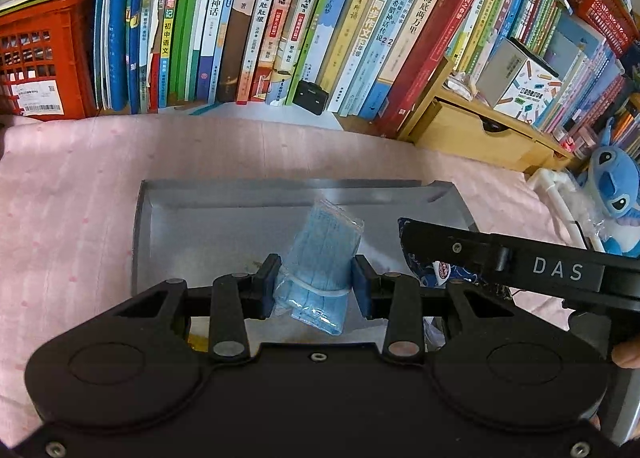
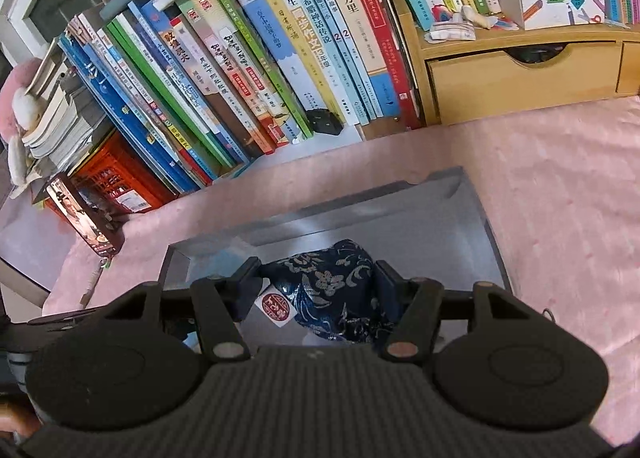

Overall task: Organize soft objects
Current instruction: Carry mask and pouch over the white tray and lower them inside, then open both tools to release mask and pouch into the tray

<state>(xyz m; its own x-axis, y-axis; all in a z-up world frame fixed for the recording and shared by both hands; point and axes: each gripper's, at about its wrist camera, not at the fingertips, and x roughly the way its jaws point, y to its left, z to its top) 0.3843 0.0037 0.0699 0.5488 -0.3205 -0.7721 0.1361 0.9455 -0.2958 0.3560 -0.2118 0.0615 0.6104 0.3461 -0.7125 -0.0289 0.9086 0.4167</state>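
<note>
Blue mask pack (image 1: pixel 320 258), between left hand-held gripper (image 1: pixel 316 284) pads

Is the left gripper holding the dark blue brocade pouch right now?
No, the left gripper grips a blue pack of face masks over the grey box.

The grey box (image 1: pixel 168 217) has its near wall hidden behind both grippers; the plush toy (image 1: pixel 616 193) is cut off by the edge.

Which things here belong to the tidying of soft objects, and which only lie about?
For the job:
- pack of face masks, held in the left gripper
- dark flowered pouch, held in the right gripper
- grey box below both

Lying about:
- books
- red crate
- wooden drawer unit
- blue plush toy
- pink cloth
</note>
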